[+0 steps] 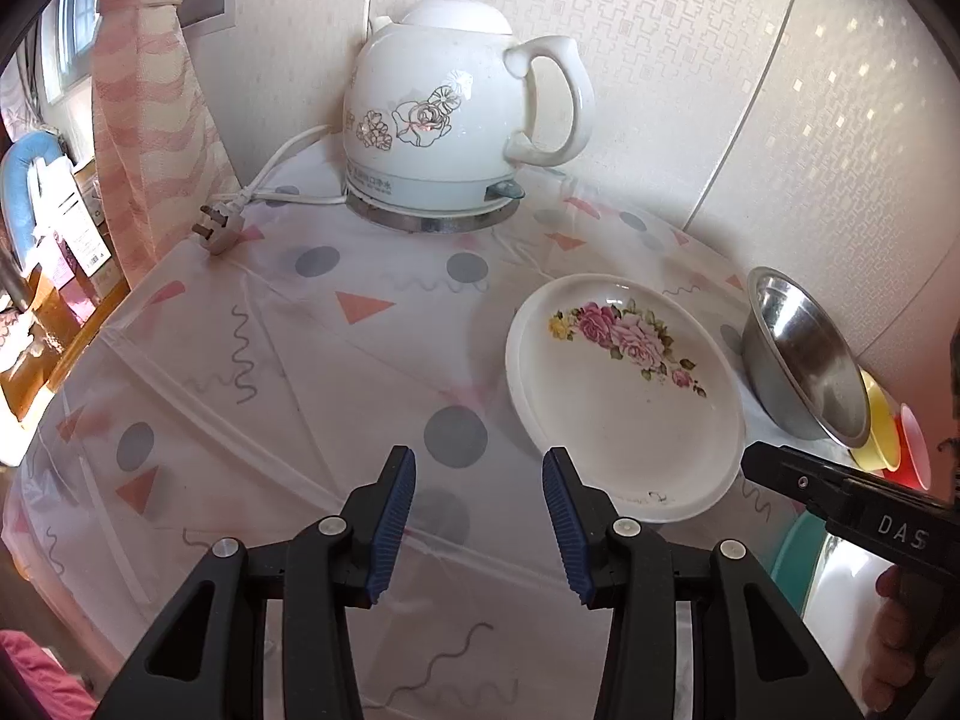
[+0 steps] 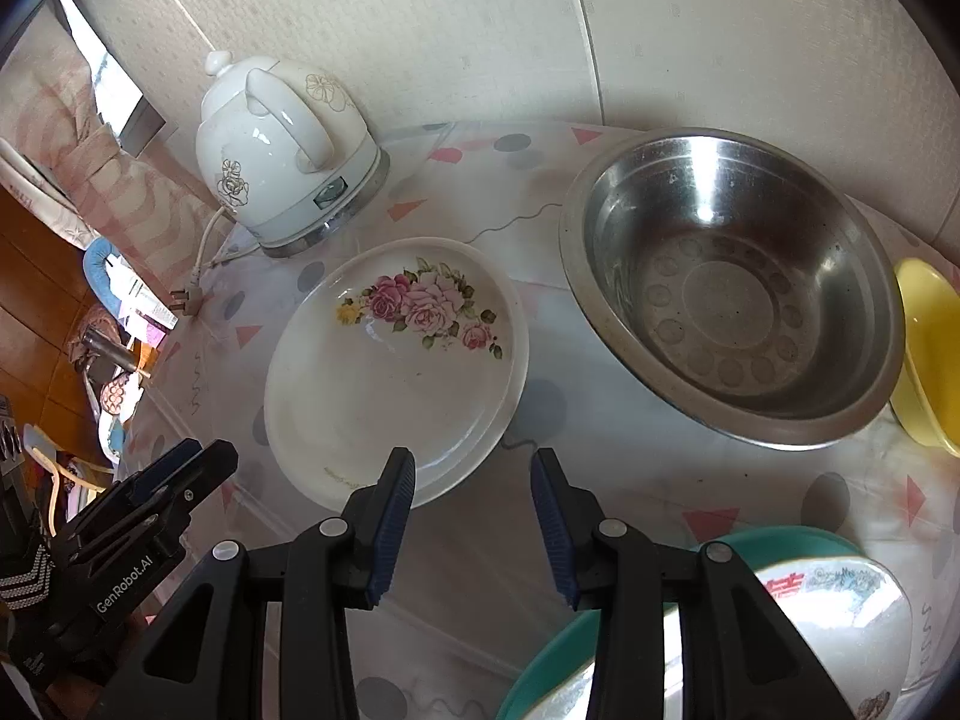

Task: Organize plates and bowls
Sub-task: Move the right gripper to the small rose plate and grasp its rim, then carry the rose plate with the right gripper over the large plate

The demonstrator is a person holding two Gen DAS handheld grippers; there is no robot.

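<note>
A white plate with pink roses (image 1: 624, 396) (image 2: 396, 372) lies on the patterned tablecloth. To its right stands a steel bowl (image 1: 804, 354) (image 2: 732, 288), with a yellow bowl (image 1: 879, 420) (image 2: 930, 354) and a red bowl (image 1: 915, 447) beyond it. My left gripper (image 1: 479, 510) hovers open over bare cloth just left of the plate. My right gripper (image 2: 473, 510) is open above the cloth at the plate's near right edge. Nothing is between either pair of fingers. A white printed bowl (image 2: 840, 612) sits in a teal plate (image 2: 552, 660) under the right gripper's arm.
A white ceramic kettle (image 1: 456, 102) (image 2: 282, 156) stands on its base at the back, its cord and plug (image 1: 216, 228) trailing left to the table edge. The wall runs close behind the bowls. The floor and clutter lie off the table's left edge.
</note>
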